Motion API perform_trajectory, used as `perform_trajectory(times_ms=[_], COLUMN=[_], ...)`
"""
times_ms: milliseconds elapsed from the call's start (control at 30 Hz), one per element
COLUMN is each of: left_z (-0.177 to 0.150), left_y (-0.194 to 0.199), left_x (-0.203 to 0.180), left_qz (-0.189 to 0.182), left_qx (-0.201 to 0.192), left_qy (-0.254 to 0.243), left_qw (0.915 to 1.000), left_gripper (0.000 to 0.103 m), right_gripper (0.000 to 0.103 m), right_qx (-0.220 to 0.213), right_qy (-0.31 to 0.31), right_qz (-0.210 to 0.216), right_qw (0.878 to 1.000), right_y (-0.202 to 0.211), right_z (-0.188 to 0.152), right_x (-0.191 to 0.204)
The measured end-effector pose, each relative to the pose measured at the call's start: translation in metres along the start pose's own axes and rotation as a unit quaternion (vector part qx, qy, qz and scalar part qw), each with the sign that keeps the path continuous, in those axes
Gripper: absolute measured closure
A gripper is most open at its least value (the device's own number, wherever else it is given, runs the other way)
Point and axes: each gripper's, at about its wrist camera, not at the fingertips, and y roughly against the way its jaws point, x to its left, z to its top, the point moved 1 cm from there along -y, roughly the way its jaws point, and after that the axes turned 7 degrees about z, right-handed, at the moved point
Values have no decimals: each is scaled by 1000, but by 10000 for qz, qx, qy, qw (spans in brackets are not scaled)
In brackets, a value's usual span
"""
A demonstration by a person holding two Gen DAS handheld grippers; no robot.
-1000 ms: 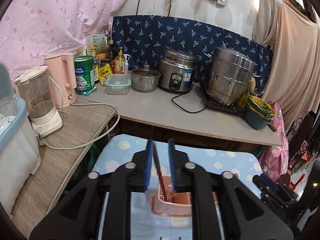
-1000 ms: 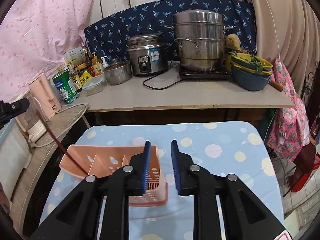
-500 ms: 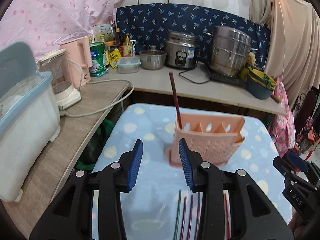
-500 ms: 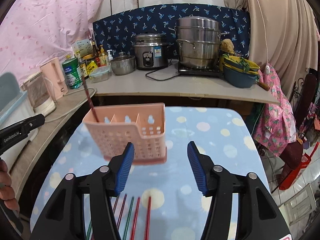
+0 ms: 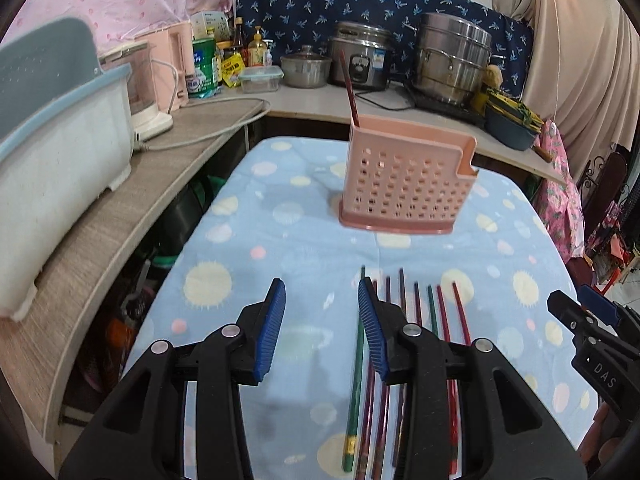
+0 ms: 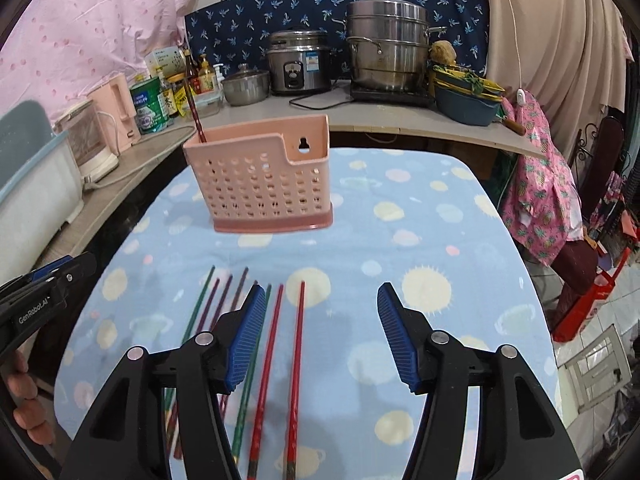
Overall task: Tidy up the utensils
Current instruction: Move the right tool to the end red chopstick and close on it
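A pink perforated utensil holder (image 5: 404, 184) stands upright on the blue dotted tablecloth (image 5: 280, 232), also in the right wrist view (image 6: 260, 184). One dark red chopstick (image 5: 349, 88) stands in its left end (image 6: 194, 110). Several red, green and purple chopsticks (image 6: 280, 360) lie side by side on the cloth in front of the holder, also in the left wrist view (image 5: 400, 360). My left gripper (image 5: 320, 328) is open and empty, just left of the chopsticks. My right gripper (image 6: 320, 332) is open and empty above the rightmost chopsticks.
A counter behind the table holds a rice cooker (image 6: 298, 64), a steel steamer pot (image 6: 386, 44), a small pot (image 6: 245, 88), bottles and a green tin (image 6: 146, 106). A blender (image 5: 148, 92), a pink kettle and a white-blue bin (image 5: 52, 152) stand on the left shelf.
My left gripper let go of the dark red chopstick, which now stands in the holder. Both grippers pulled back toward the near edge and opened wider; the chopsticks on the cloth came into view.
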Motion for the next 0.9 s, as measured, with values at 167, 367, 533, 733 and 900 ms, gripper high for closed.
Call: perform_trajectory(times_ms=[167, 367, 533, 733, 900], left_z=[-29, -54, -73, -90, -99], left_y=[-3, -7, -10, -14, -16], left_x=[2, 7, 10, 8, 7], left_qz=[43, 113, 149, 139, 119], left_qx=[211, 372, 518, 679, 773], left_qy=[-12, -39, -106, -198, -238], left_qw=[9998, 9992, 9985, 9974, 9967], left_gripper=[67, 67, 67, 67, 67], right_gripper=[46, 47, 47, 49, 58], right_qx=[157, 352, 495, 615, 726], right_qy=[31, 15, -38, -12, -17], right_qz=[-52, -73, -13, -4, 66], right_qw=[9999, 9994, 9988, 9981, 9973], right_y=[0, -1, -1, -2, -3], right_z=[-27, -59, -81, -103, -115], right_x=[1, 1, 0, 1, 3])
